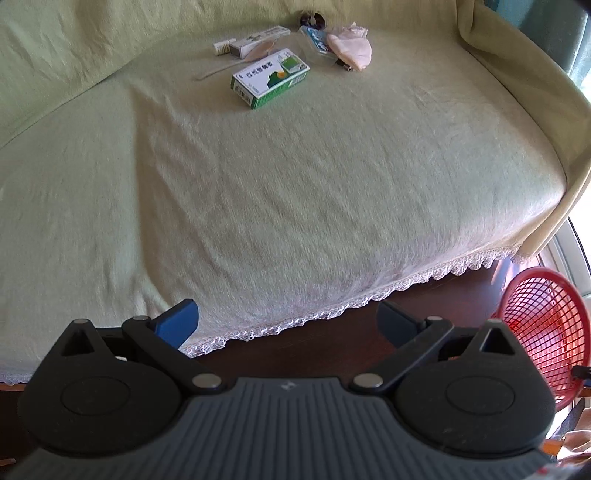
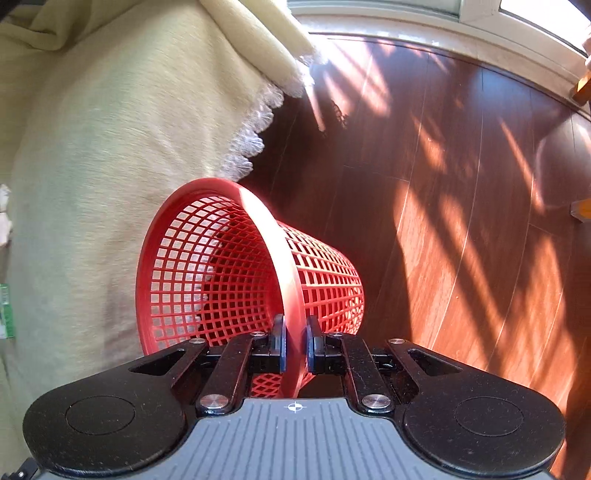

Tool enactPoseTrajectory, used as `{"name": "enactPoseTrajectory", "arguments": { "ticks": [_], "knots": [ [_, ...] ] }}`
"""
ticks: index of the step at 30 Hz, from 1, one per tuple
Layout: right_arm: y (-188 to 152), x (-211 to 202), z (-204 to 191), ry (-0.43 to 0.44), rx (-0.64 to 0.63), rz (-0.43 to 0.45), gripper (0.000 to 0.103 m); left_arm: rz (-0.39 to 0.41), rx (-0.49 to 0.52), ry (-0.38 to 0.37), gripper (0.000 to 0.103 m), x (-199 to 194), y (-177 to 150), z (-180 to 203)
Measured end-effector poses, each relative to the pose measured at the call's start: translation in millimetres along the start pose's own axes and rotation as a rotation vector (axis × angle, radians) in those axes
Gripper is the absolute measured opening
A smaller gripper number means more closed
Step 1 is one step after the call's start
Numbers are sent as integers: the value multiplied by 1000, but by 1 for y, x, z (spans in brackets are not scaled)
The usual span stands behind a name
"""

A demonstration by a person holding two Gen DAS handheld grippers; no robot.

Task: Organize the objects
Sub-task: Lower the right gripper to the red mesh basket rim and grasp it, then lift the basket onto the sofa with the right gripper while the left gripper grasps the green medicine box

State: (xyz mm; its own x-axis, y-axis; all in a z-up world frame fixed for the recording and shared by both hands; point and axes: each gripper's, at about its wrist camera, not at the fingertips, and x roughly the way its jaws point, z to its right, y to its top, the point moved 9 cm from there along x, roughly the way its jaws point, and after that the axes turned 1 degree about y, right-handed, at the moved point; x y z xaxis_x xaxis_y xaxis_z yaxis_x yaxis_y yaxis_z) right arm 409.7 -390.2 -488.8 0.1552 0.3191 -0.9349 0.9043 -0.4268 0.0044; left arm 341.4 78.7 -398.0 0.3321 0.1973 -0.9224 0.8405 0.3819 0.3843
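Observation:
A red mesh basket point(image 2: 207, 266) hangs tilted above the wooden floor, beside the sofa's front edge. My right gripper point(image 2: 294, 341) is shut on the basket's rim, one pad on each side of it. The same basket point(image 1: 543, 332) shows at the right edge of the left wrist view. My left gripper point(image 1: 286, 323) is open and empty, over the sofa's lace-trimmed front edge. Far back on the sofa lie a green and white medicine box point(image 1: 271, 78), a long white box point(image 1: 258, 40), a wooden spoon point(image 1: 236, 62), a clear plastic case point(image 1: 317, 44) and a pale pink pouch point(image 1: 351, 48).
A pale green cover point(image 1: 258, 203) drapes the sofa seat, back and right armrest point(image 1: 517, 74). Dark wooden floor point(image 2: 461, 184) with sun patches lies right of the sofa, bounded by a white window sill point(image 2: 443, 22). A small dark object point(image 1: 312, 18) sits behind the pile.

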Motion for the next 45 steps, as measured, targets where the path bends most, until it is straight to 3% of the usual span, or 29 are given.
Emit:
{"name": "enactPoseTrajectory", "arguments": {
  "ticks": [4, 8, 12, 16, 23, 28, 33, 36, 45],
  "knots": [
    [8, -68, -68, 86, -35, 9, 7, 29, -4, -11, 101, -33, 32, 2],
    [22, -103, -140, 208, -32, 14, 7, 61, -6, -19, 101, -50, 69, -5],
    [38, -101, -210, 302, -23, 21, 7, 83, -3, -20, 101, -44, 111, -21],
    [43, -70, -266, 305, -36, 49, 7, 103, 31, -43, 101, -19, 160, -36],
    [48, -13, -331, 213, -31, 88, 7, 56, 113, -84, 101, 33, 237, -69],
    [60, -6, -353, 87, -78, 164, 7, 44, 200, -99, 101, 59, 276, -80],
    [66, -2, -371, -141, -197, 161, 7, 4, 272, -94, 98, 89, 283, -76],
    [65, 6, -380, -233, -271, 165, 7, -27, 322, -90, 97, 107, 281, -72],
    [71, 14, -382, -277, -302, 160, 7, -69, 430, -109, 92, 145, 284, -48]
  ]
}}
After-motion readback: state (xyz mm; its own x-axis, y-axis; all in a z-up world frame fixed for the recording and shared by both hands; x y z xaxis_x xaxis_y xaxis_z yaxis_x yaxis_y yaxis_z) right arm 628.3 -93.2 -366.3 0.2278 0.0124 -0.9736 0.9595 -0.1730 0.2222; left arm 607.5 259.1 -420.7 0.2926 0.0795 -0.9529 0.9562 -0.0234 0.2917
